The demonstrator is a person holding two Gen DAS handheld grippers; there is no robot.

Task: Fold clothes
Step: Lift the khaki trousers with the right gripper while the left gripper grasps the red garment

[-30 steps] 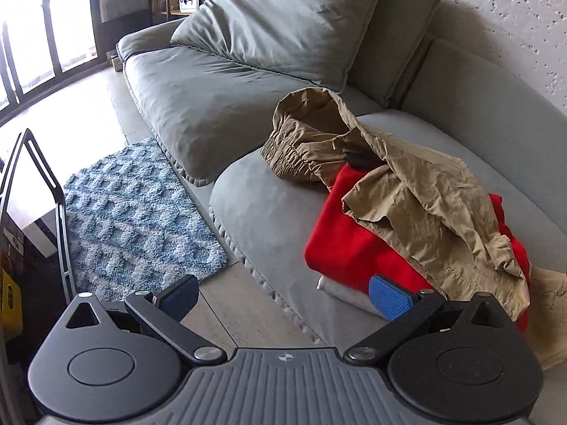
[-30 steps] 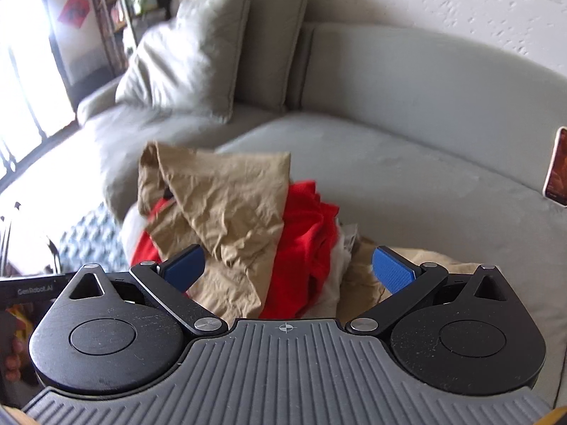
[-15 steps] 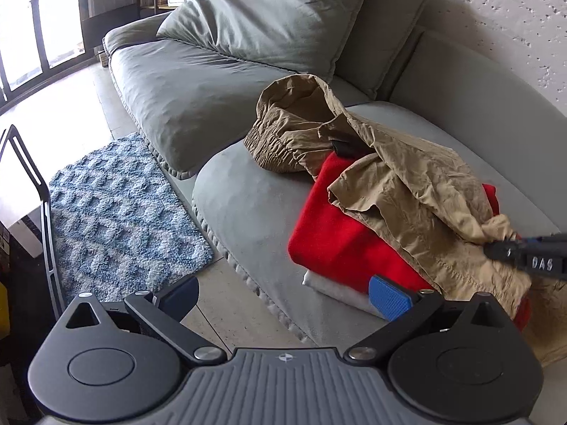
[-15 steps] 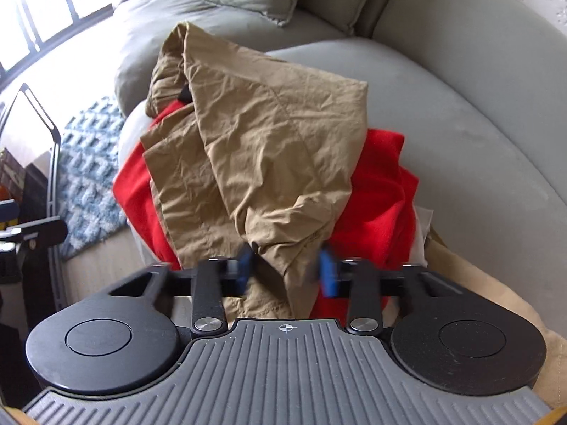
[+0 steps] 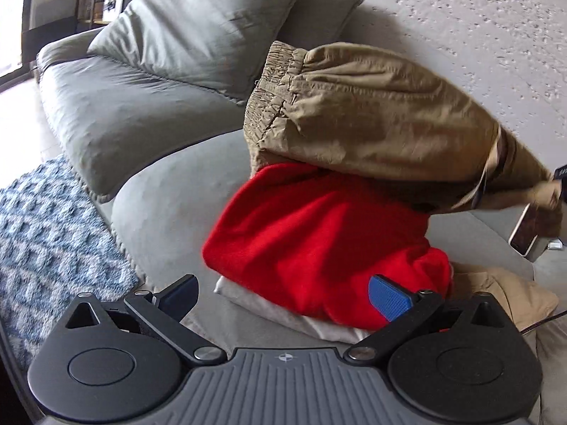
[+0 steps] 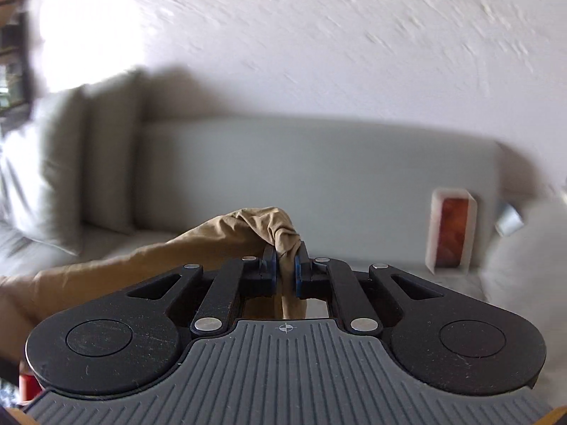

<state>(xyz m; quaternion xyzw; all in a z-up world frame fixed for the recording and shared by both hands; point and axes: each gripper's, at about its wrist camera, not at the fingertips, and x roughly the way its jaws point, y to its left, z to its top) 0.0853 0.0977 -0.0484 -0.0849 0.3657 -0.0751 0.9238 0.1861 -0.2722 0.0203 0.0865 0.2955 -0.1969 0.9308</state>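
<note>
Khaki trousers [image 5: 372, 120] with an elastic waistband hang stretched in the air over the sofa, pulled toward the right. My right gripper [image 6: 285, 265] is shut on a bunched end of the khaki trousers [image 6: 269, 223] and holds it up. Under them a red garment [image 5: 319, 241] lies on a white folded one [image 5: 283, 315] on the grey sofa seat [image 5: 159, 194]. My left gripper [image 5: 283, 290] is open and empty, low in front of the red garment.
Two large grey cushions [image 5: 198, 32] lean at the sofa's back left. A blue patterned rug [image 5: 46, 233] lies on the floor at left. Another khaki cloth [image 5: 510, 290] lies right of the pile. A white-framed phone [image 6: 450, 230] leans against the sofa back.
My right gripper has closed on the khaki trousers and lifted them up and to the right off the red garment. The left gripper has moved closer to the pile, still open.
</note>
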